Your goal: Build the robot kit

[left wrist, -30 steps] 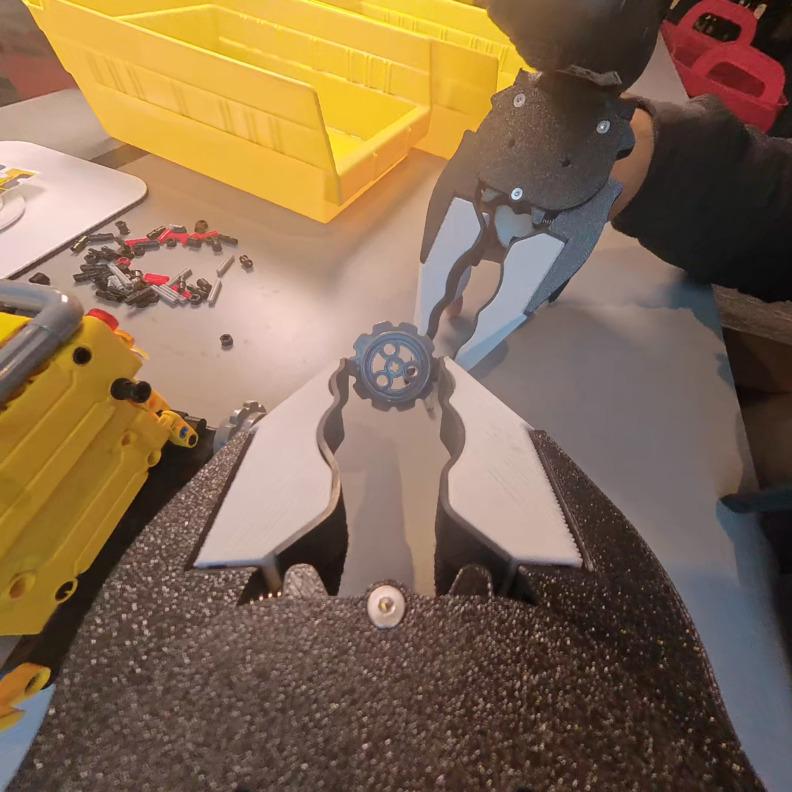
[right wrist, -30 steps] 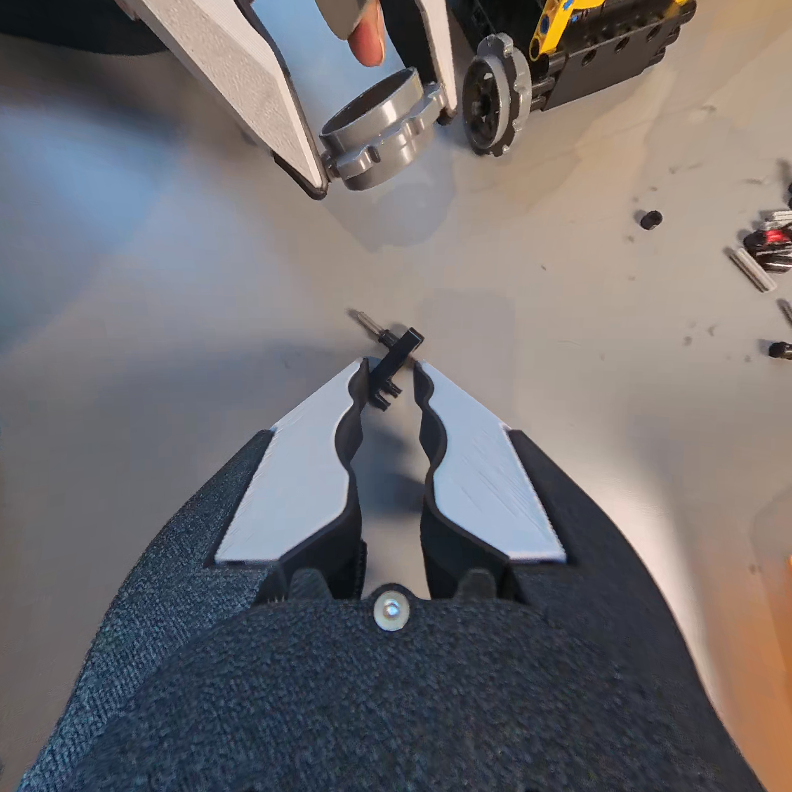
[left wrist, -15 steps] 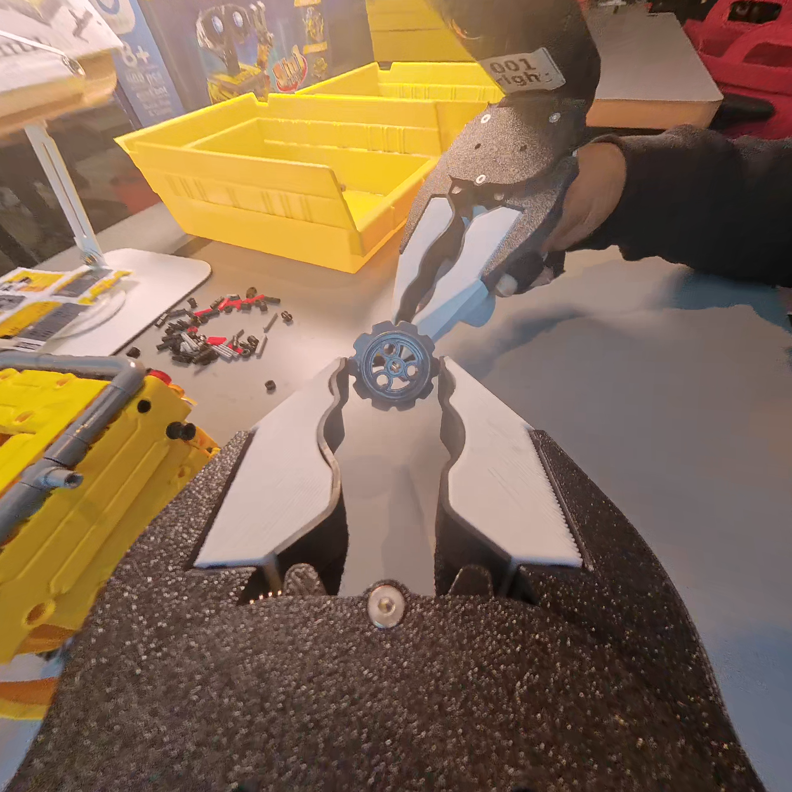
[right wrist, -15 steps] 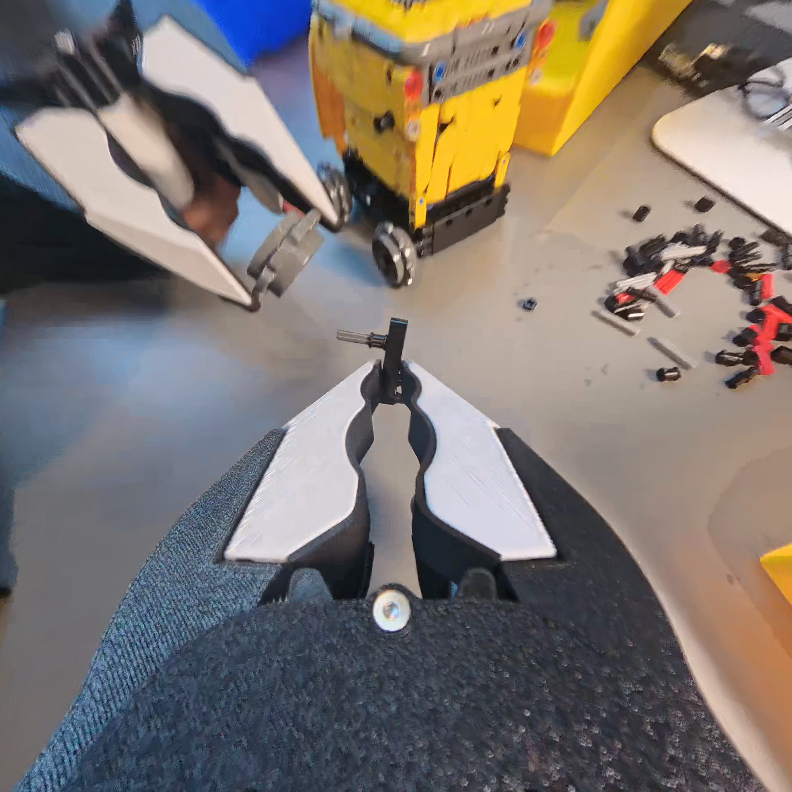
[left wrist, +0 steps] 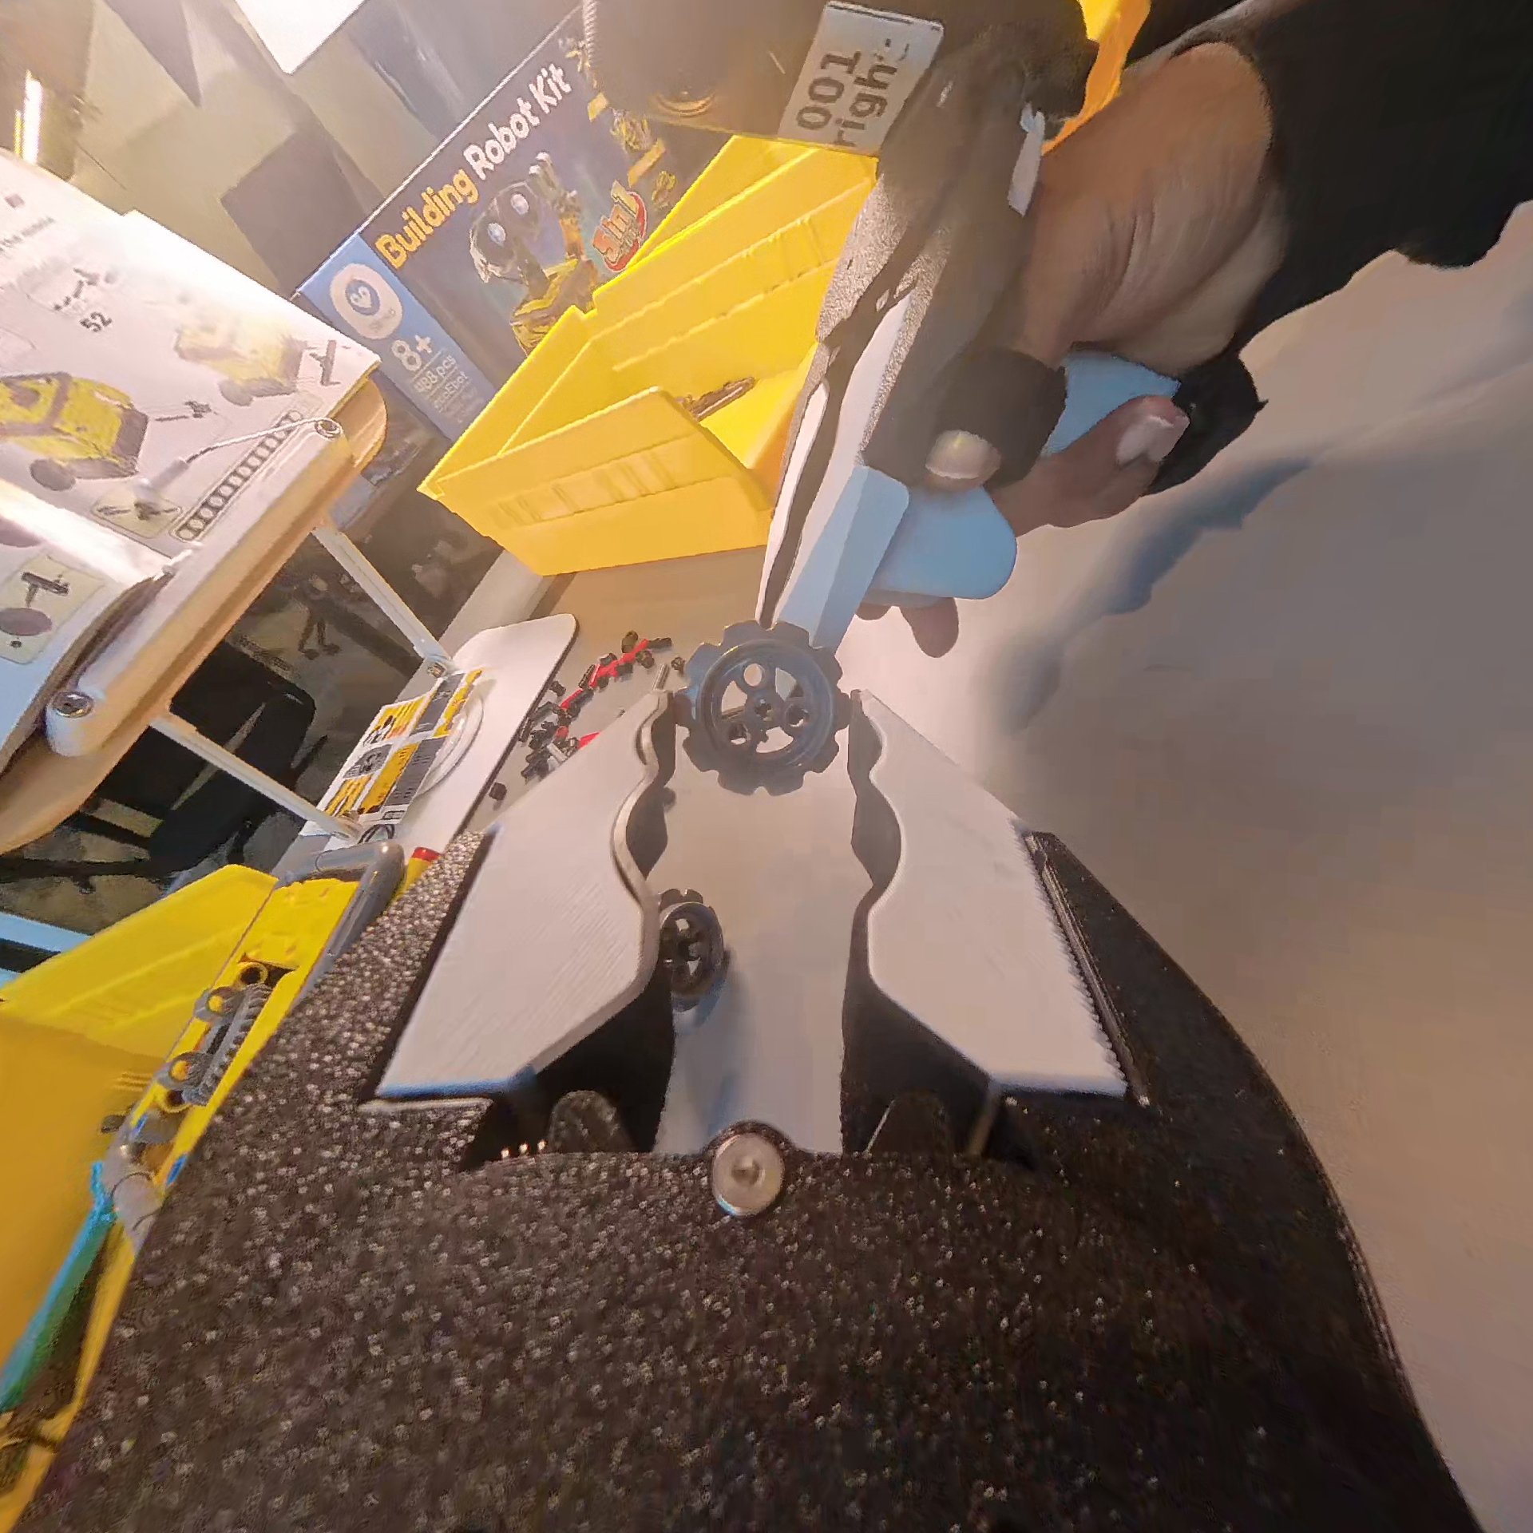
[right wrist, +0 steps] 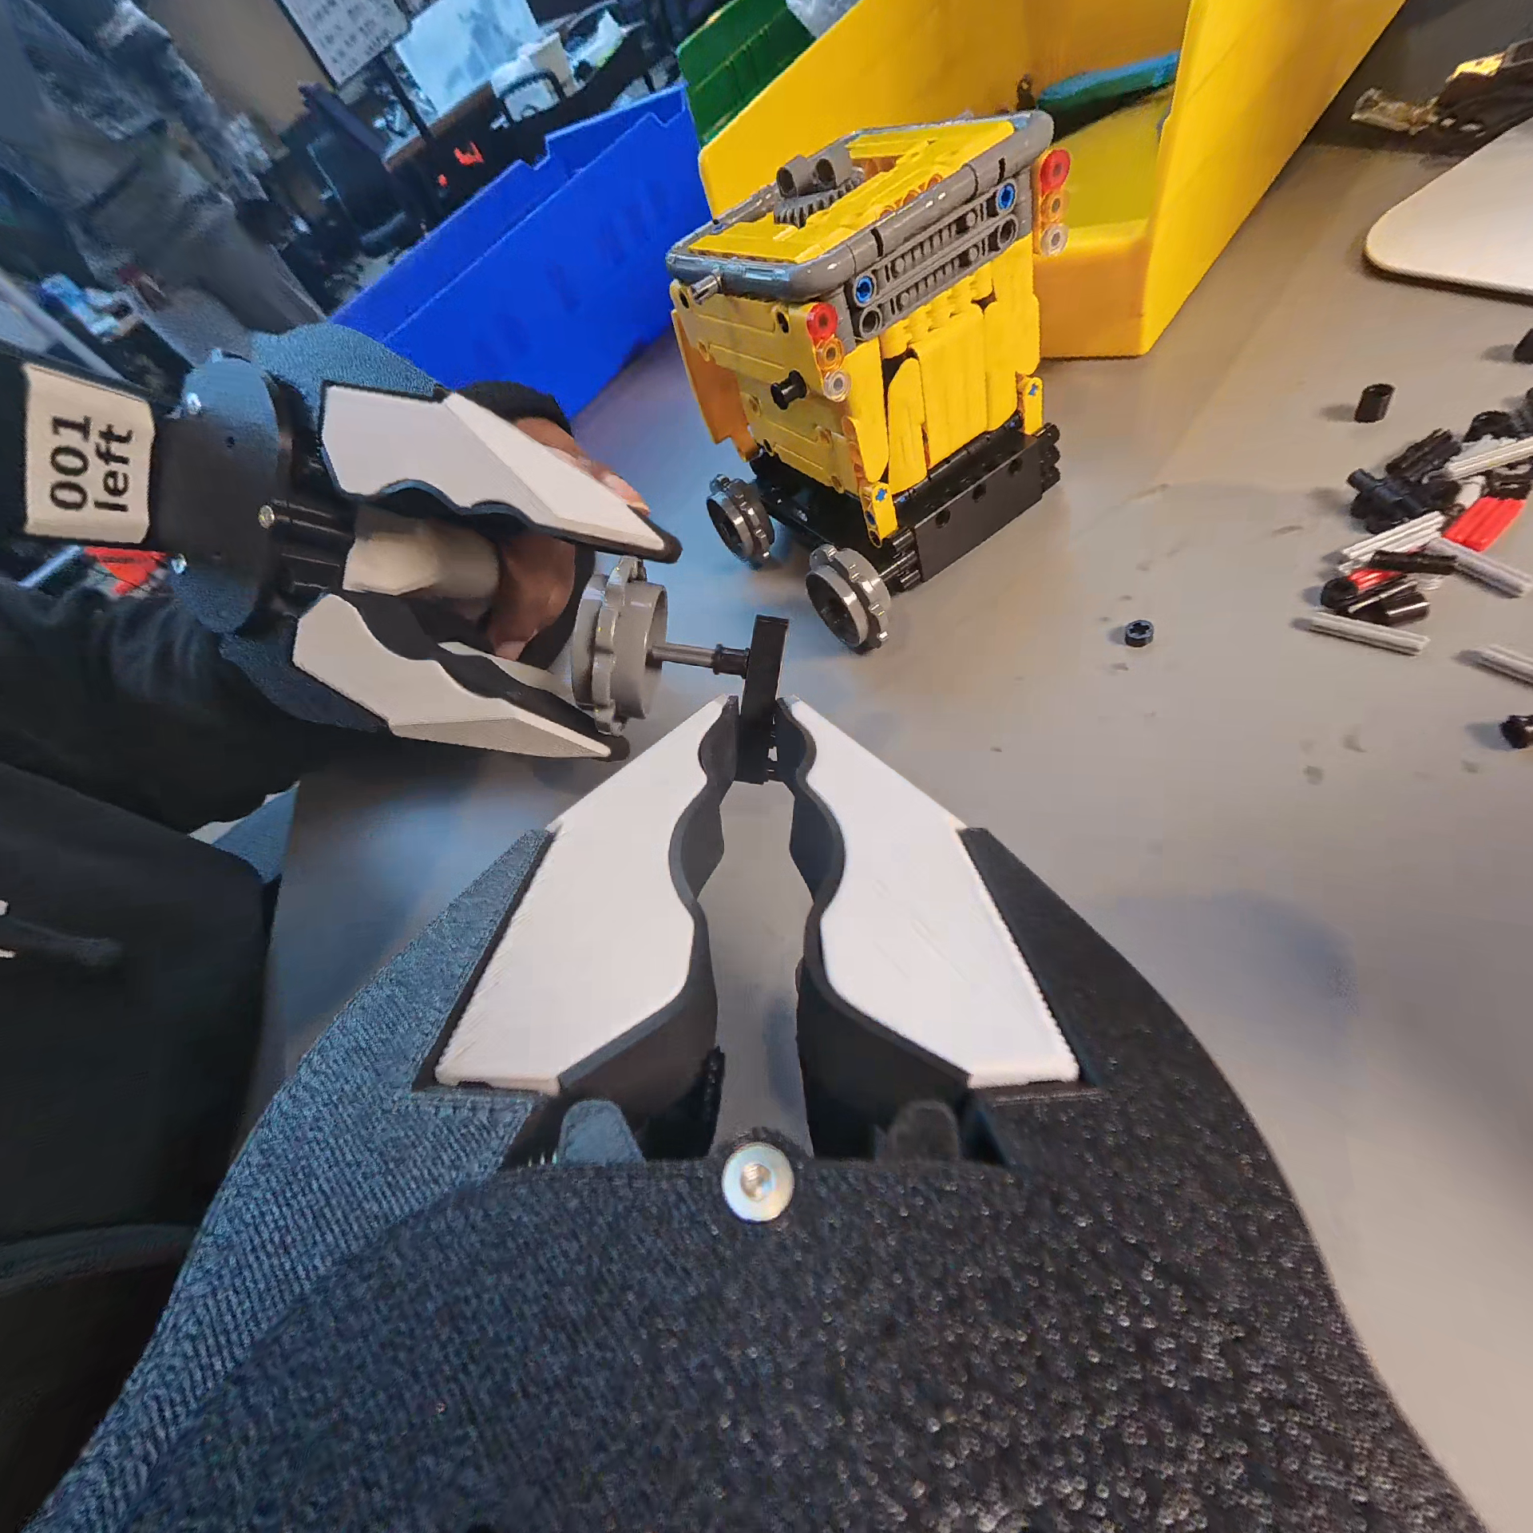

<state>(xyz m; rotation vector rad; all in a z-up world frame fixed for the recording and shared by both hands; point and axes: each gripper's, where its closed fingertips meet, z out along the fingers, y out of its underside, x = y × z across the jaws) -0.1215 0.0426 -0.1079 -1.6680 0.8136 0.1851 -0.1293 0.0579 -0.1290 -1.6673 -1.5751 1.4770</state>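
Observation:
My left gripper (left wrist: 761, 707) is shut on a dark grey toothed wheel (left wrist: 761, 738), held above the table. In the right wrist view the left gripper (right wrist: 639, 649) holds this wheel (right wrist: 620, 643) with its hub facing right. My right gripper (right wrist: 759, 711) is shut on a black beam piece (right wrist: 765, 664) with a thin axle (right wrist: 682, 653) sticking out left. The axle's tip reaches into the wheel's hub. In the left wrist view the right gripper (left wrist: 798, 615) comes down from above, right behind the wheel. A yellow brick-built vehicle (right wrist: 896, 348) stands on small wheels just behind.
Loose black, grey and red pins (right wrist: 1427, 539) lie on the grey table (right wrist: 1161, 829) at the right. Yellow bins (left wrist: 664, 431), a blue bin (right wrist: 531, 265), a kit box (left wrist: 514, 216) and an instruction booklet on a stand (left wrist: 124, 398) surround the work area. A person's sleeve (right wrist: 108, 747) is at the left. Both grippers' tips are close together, under 4 cm apart.
Both grippers have risen off the table and tilted. The right gripper has brought its axle piece up to the wheel in the left gripper, and the axle now meets the hub.

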